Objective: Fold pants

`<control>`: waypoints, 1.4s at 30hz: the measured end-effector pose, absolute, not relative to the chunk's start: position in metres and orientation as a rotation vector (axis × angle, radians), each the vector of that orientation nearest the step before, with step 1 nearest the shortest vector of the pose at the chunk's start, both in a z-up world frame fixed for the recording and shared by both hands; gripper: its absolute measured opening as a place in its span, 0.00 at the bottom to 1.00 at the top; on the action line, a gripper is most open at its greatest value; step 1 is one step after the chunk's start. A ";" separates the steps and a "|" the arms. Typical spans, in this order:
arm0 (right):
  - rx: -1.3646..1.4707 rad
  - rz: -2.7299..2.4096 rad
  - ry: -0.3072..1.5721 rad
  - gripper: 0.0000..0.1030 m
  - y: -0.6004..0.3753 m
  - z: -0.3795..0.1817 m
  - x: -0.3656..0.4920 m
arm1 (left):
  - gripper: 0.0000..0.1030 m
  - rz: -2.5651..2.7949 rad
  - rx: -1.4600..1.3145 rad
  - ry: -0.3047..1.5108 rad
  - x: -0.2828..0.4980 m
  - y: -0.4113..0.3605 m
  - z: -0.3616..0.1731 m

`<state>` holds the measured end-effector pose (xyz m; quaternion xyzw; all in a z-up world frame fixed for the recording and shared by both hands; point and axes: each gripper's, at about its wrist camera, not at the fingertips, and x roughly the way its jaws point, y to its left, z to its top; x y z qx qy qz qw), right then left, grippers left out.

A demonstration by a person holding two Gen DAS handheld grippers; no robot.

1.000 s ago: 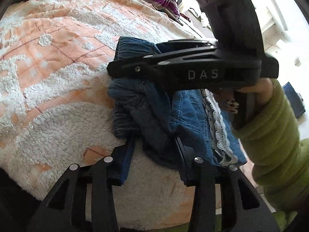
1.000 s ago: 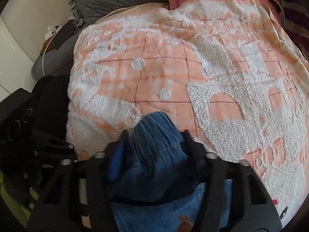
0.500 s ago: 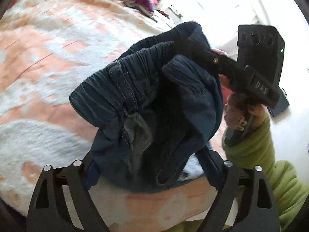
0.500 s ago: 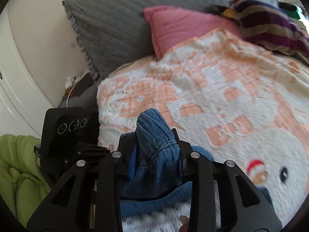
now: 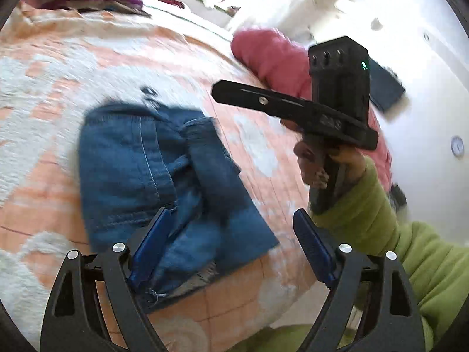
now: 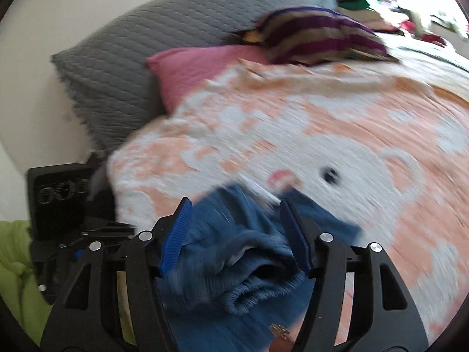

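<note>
Both the left gripper (image 5: pixel 231 228) and right gripper (image 6: pixel 236 230) hover with fingers spread, gripping nothing, since the denim pants (image 5: pixel 164 176) lie folded in a bundle on the near bed blanket (image 5: pixel 52 94).

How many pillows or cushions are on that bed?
3 visible: a grey quilted pillow against the wall, a pink pillow in front of it, and a purple striped cushion to their right. The clutter behind may hide more.

Bright overexposed daylight at top right, motion blur throughout, fisheye-curved dark edges.
</note>
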<state>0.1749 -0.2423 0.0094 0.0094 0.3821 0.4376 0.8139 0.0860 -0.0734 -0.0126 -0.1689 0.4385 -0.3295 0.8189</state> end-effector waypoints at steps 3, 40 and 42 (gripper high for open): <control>0.009 0.908 0.854 0.55 -0.242 -0.007 0.169 | 0.81 -0.688 -0.305 0.960 0.085 -0.083 -0.019; -0.327 0.863 0.651 0.87 -0.257 0.016 0.043 | 0.95 -0.362 -0.204 0.913 0.059 -0.039 -0.006; -0.352 0.916 0.649 0.87 -0.247 0.014 0.033 | 0.95 -0.338 -0.205 0.928 0.065 -0.037 -0.008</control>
